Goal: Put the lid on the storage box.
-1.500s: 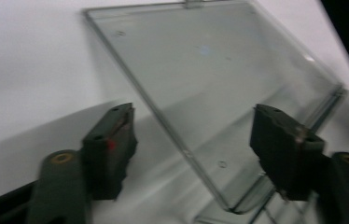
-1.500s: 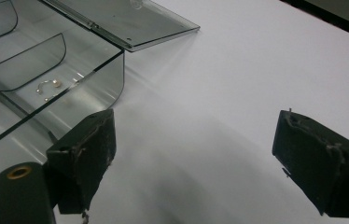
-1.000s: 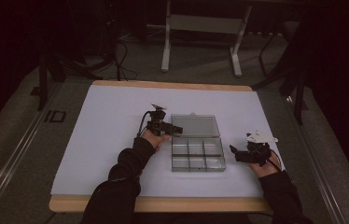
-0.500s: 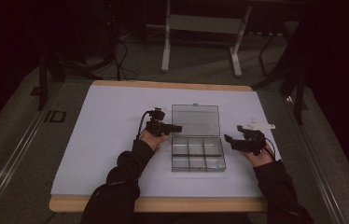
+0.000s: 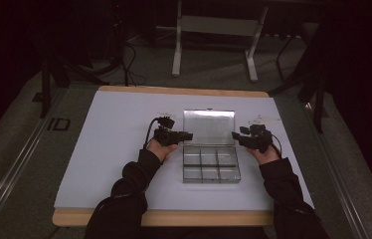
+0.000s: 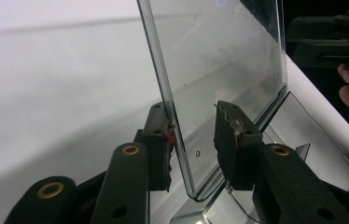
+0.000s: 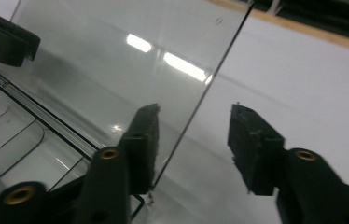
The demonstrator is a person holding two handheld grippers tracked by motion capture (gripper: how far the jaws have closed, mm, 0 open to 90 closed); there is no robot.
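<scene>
1. The clear box (image 5: 211,164) is sitting near the middle of the table (image 5: 114,134), a little toward 3 o'clock. Its lid (image 5: 209,127) is standing up from the hinge at the box's 12 o'clock edge. The compartments are looking empty from the high view.
2. Change noted: the right tongs (image 5: 234,135) have been moving in from 3 o'clock of the box and are now reaching the lid's 3 o'clock edge. A second ago they were lying lower, beside the compartments.
3. The right tongs have just been closing. In the right gripper view the lid's edge is running up between the jaws, close against one jaw, with the other jaw well apart from it. They are not yet clamping; I am rating them as open around the lid.
4. The left tongs (image 5: 186,135) are keeping their place at the lid's 9 o'clock edge and have also just been closing. In the left gripper view the lid (image 6: 224,56) is standing between the jaws; one pad is touching its face, while the other is showing a gap. I am rating them as not gripping yet.
5. The lid is standing slightly more upright than a second ago.
6. Judgement: both tongs are bracketing the lid from opposite edges, so a two-sided hold on it appears to be the step in hand, probably to swing it on its hinge.
</scene>
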